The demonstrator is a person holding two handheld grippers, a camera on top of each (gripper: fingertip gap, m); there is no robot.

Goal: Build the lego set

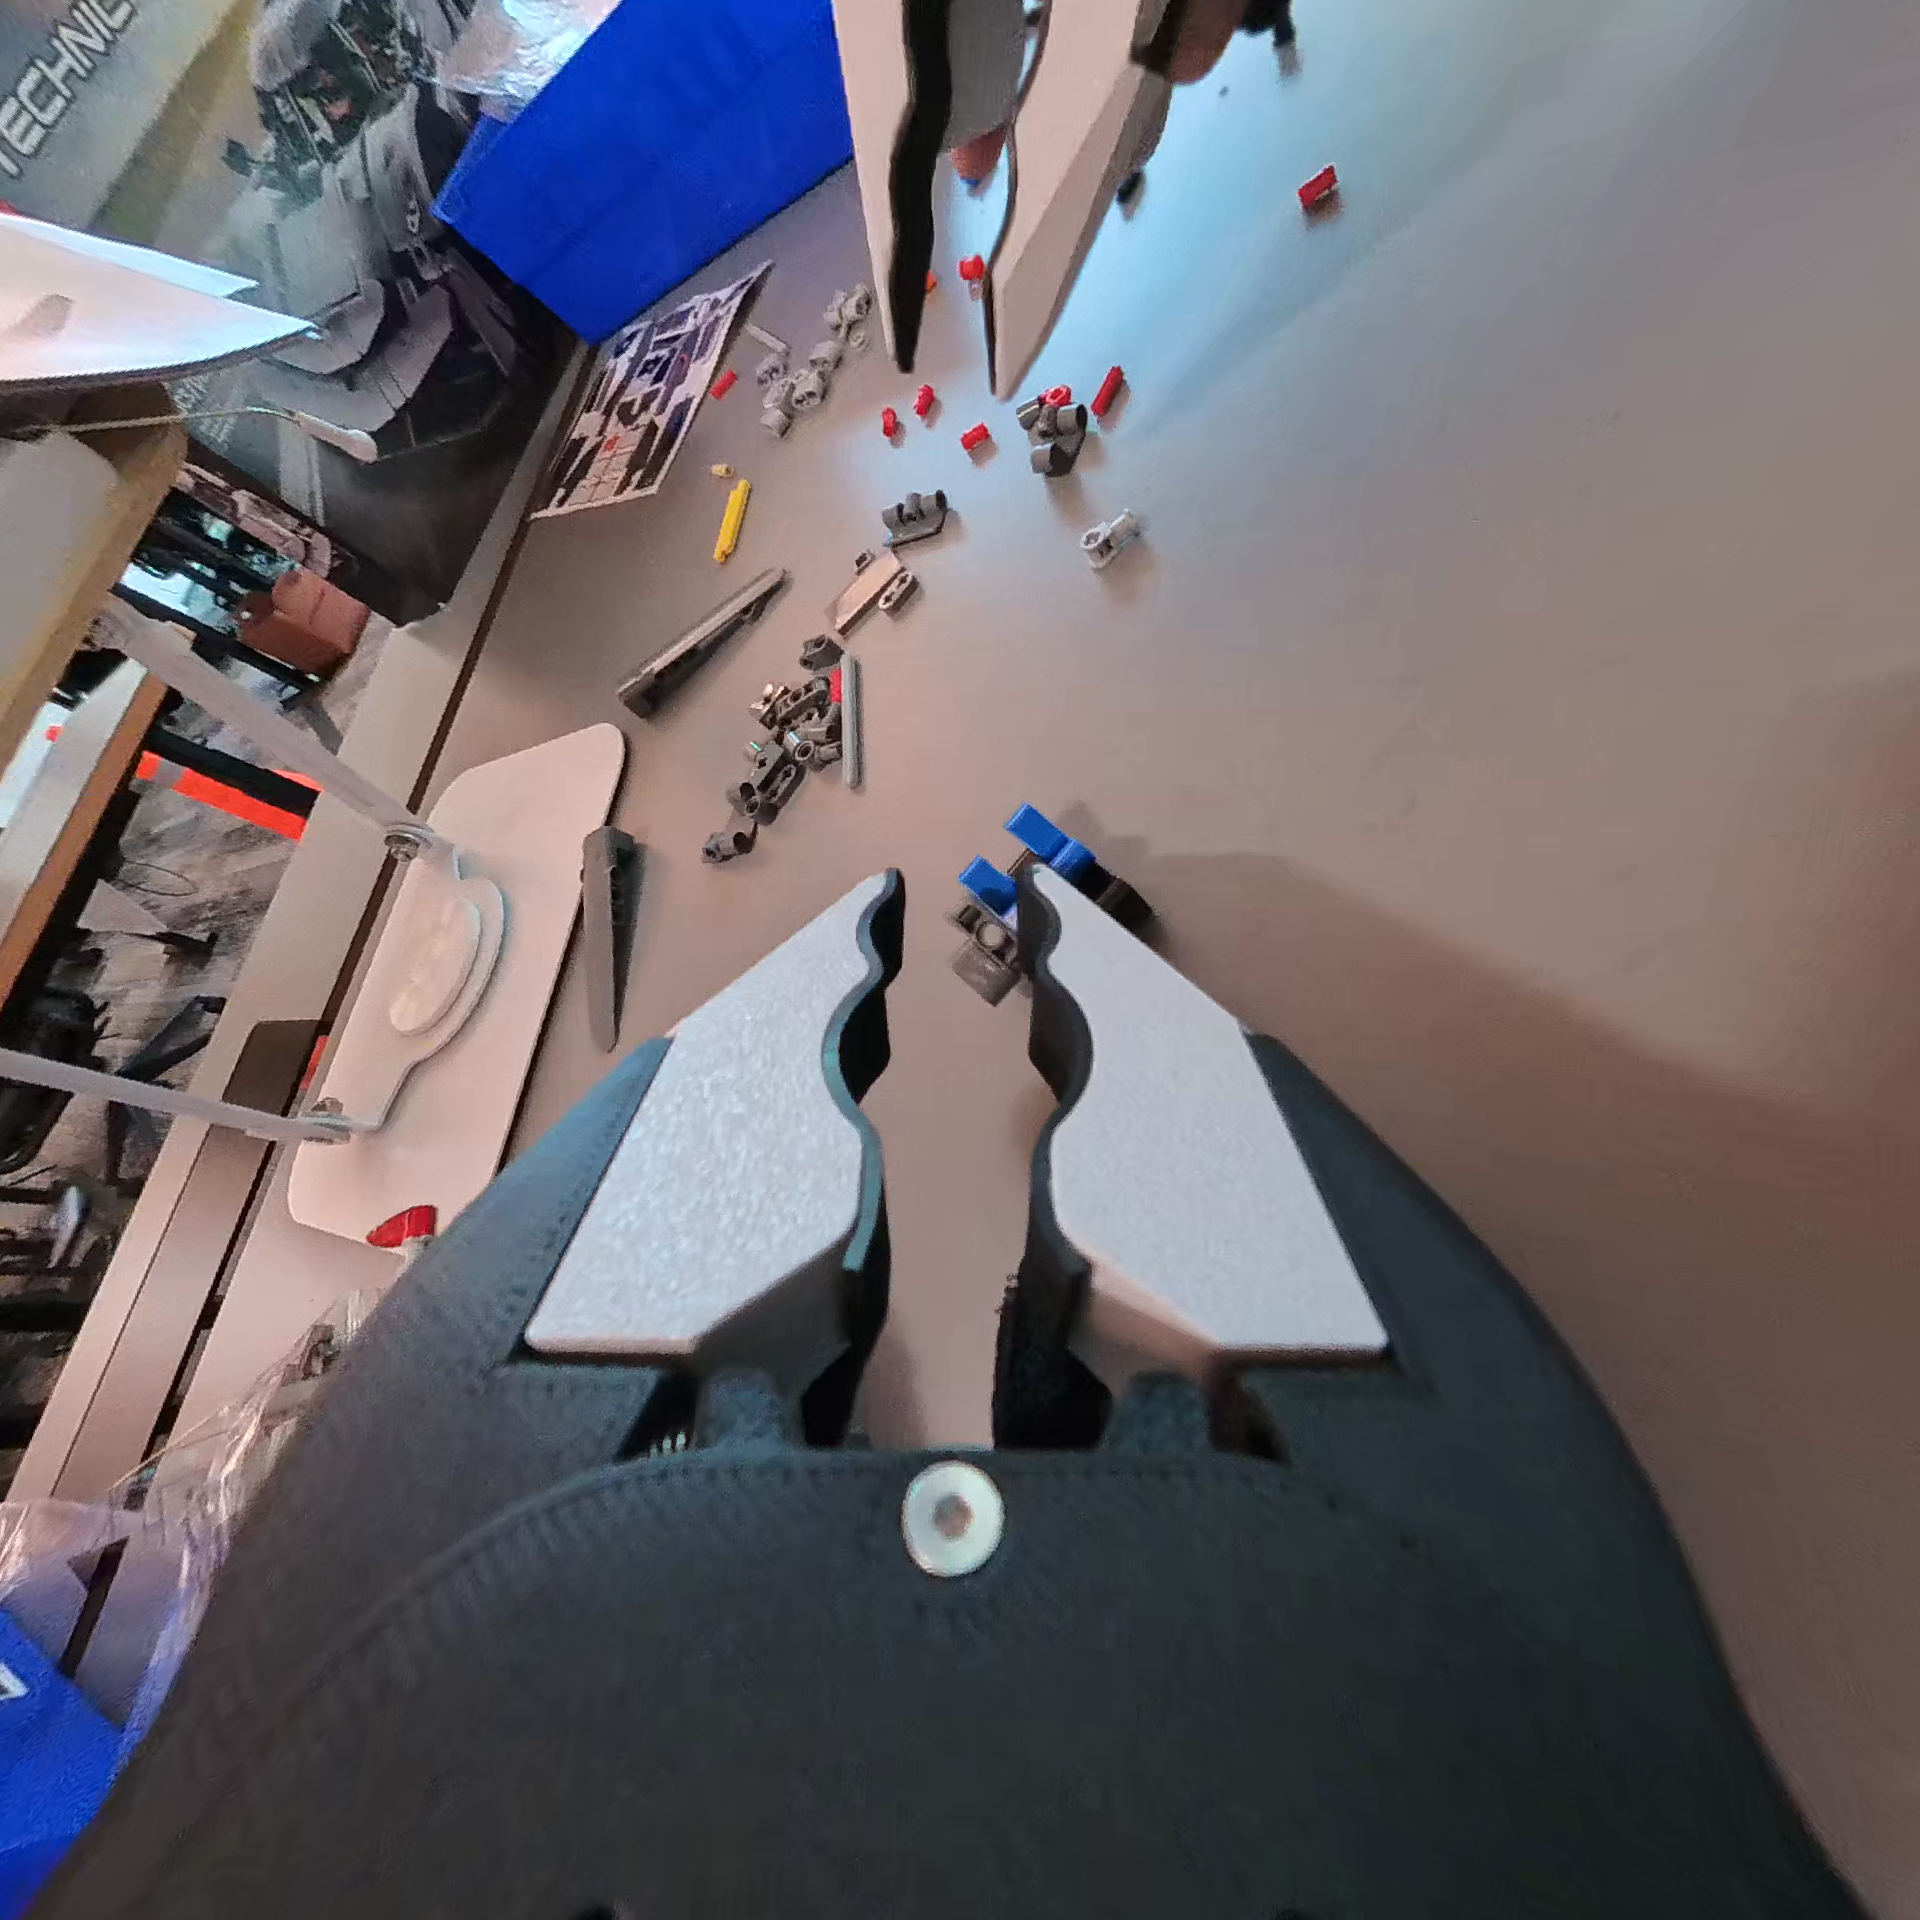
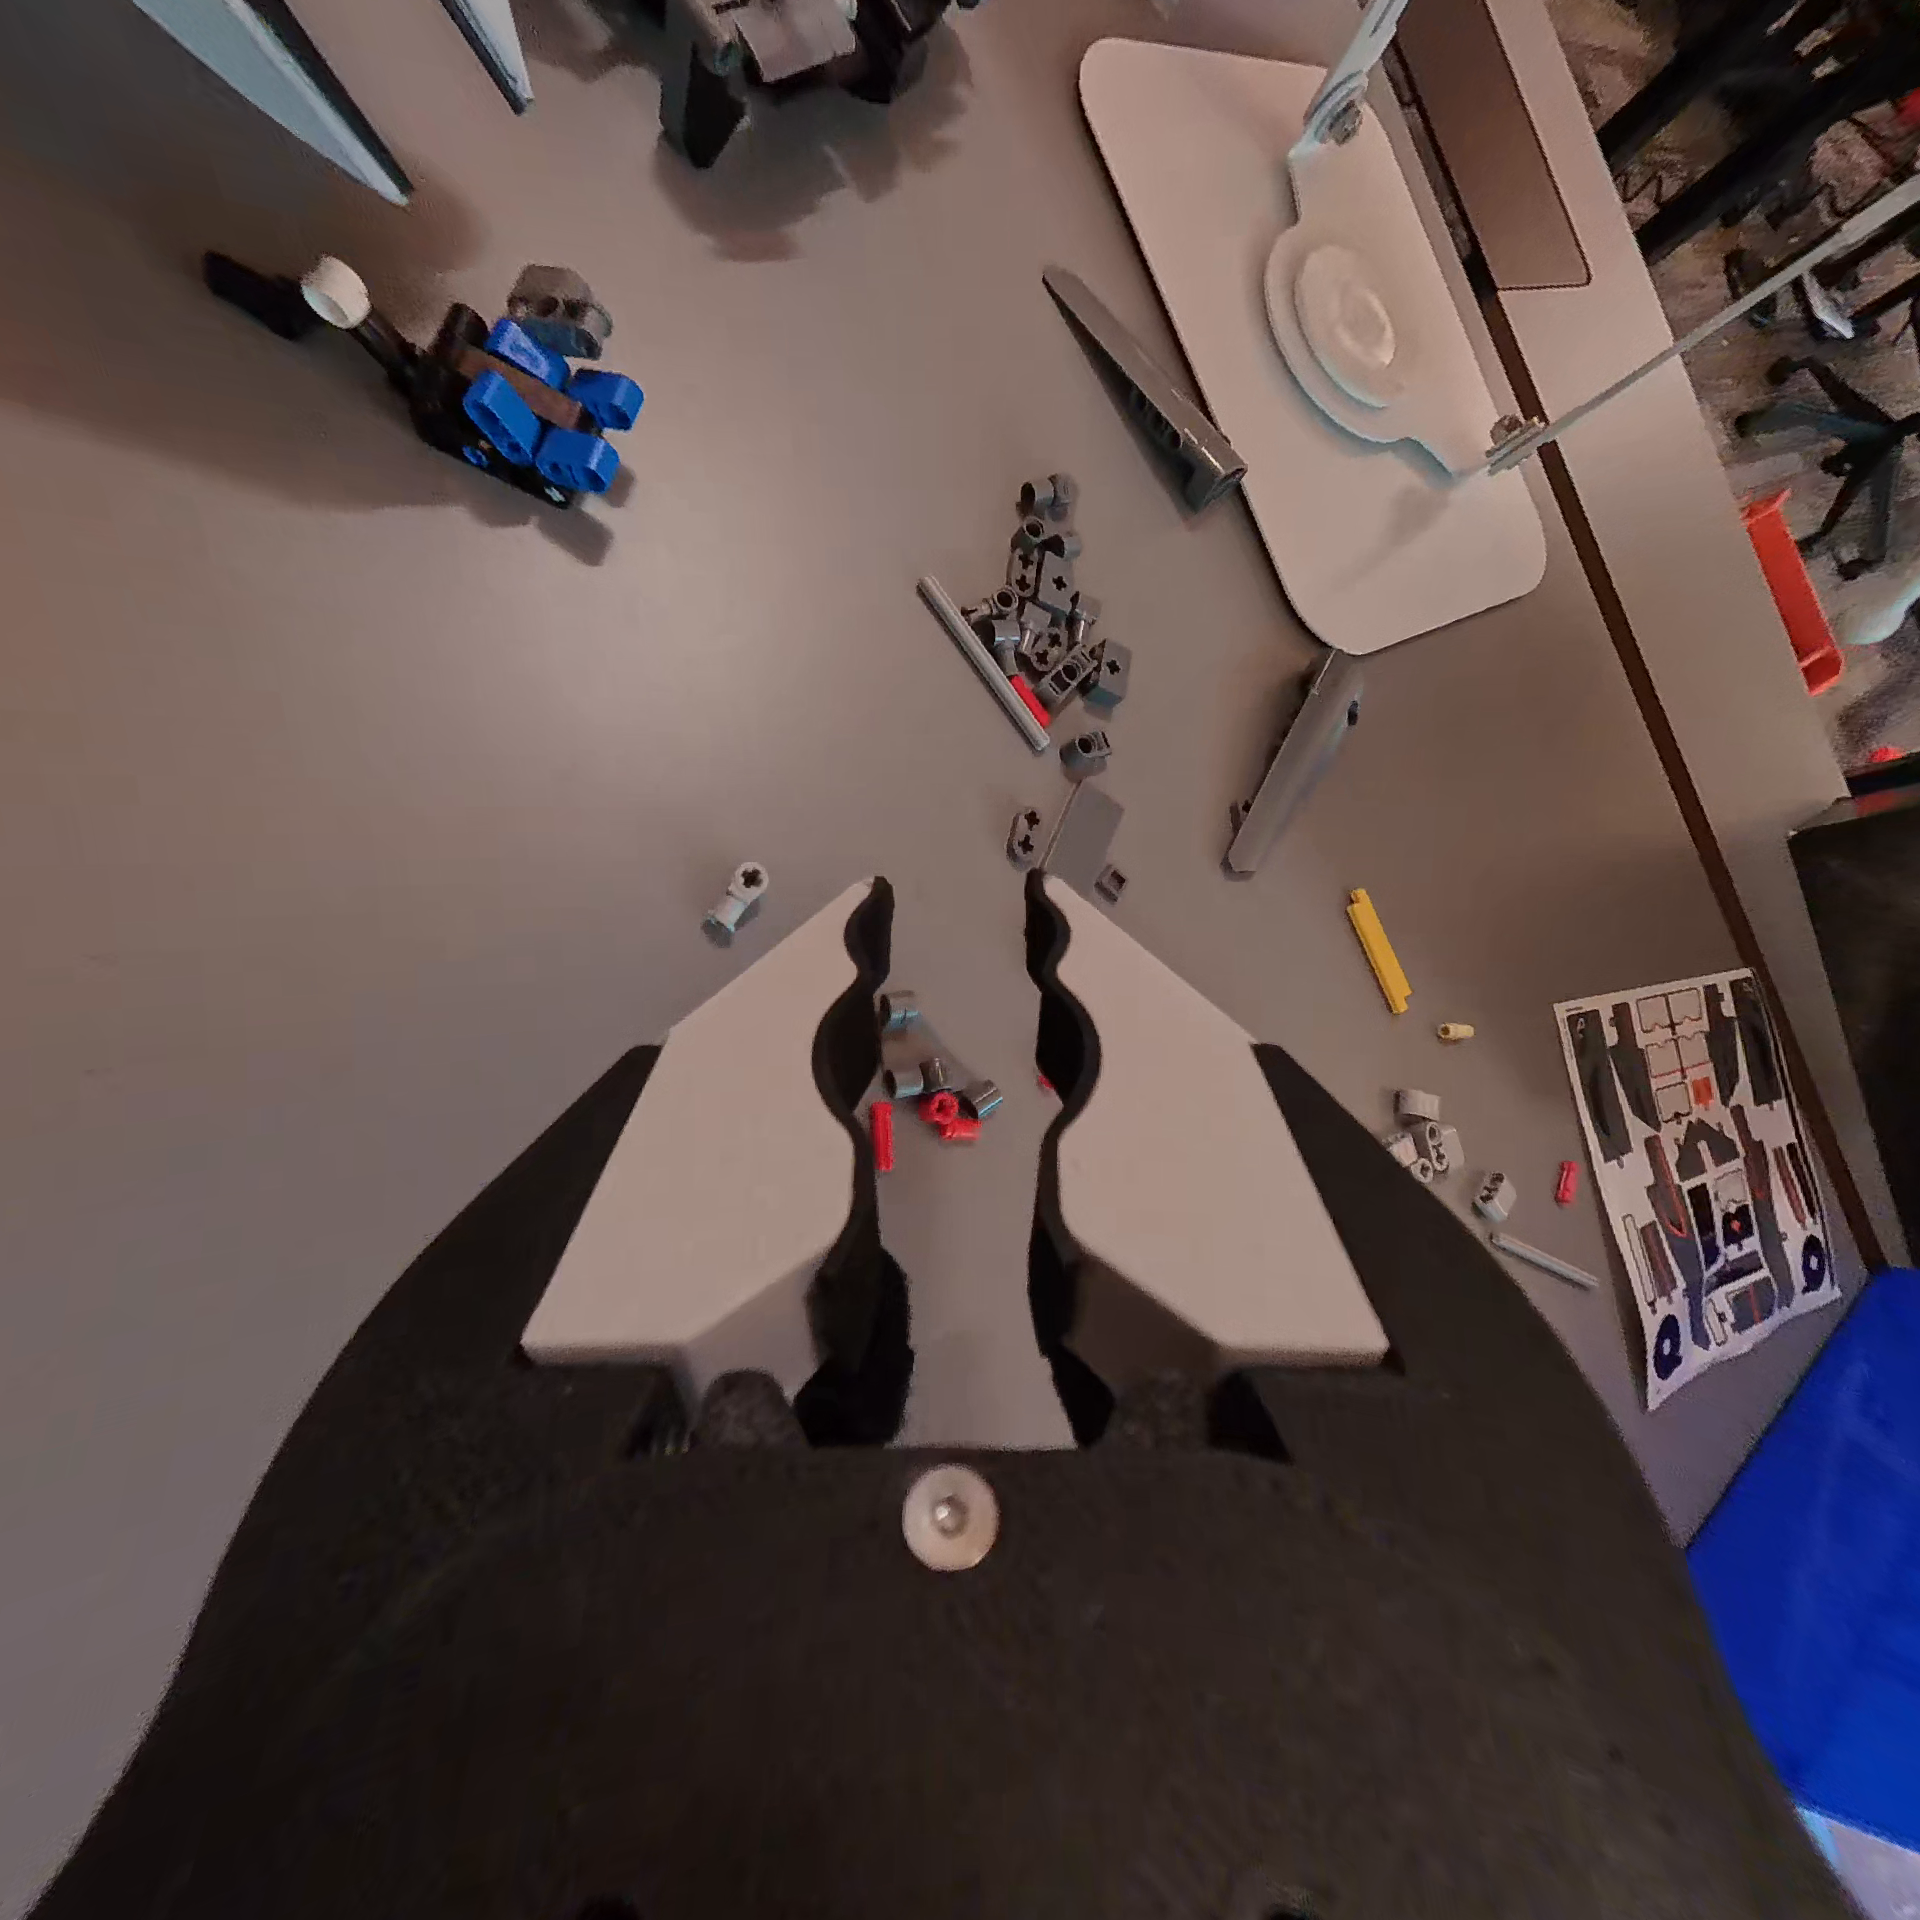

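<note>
blue-and-black lego assembly (image 2: 525, 400) on the grey table (image 2: 312, 831), both grippers spread and empty.

in the right wrist view the assembly lies far left, its long axis slanting from a white-tipped black rod (image 2: 338, 296) at upper left down to the blue blocks at lower right. in the left wrist view it sits just beyond the left gripper (image 1: 961, 883), whose right finger hides part of it. the right gripper (image 2: 954, 883) hangs over small grey and red pieces (image 2: 935, 1091), not touching them. a pile of dark grey connectors (image 2: 1049, 613) lies near the centre, a yellow bar (image 2: 1379, 951) and a sticker sheet (image 2: 1704, 1174) to the right, a blue bin (image 2: 1829, 1558) at the edge.
</note>
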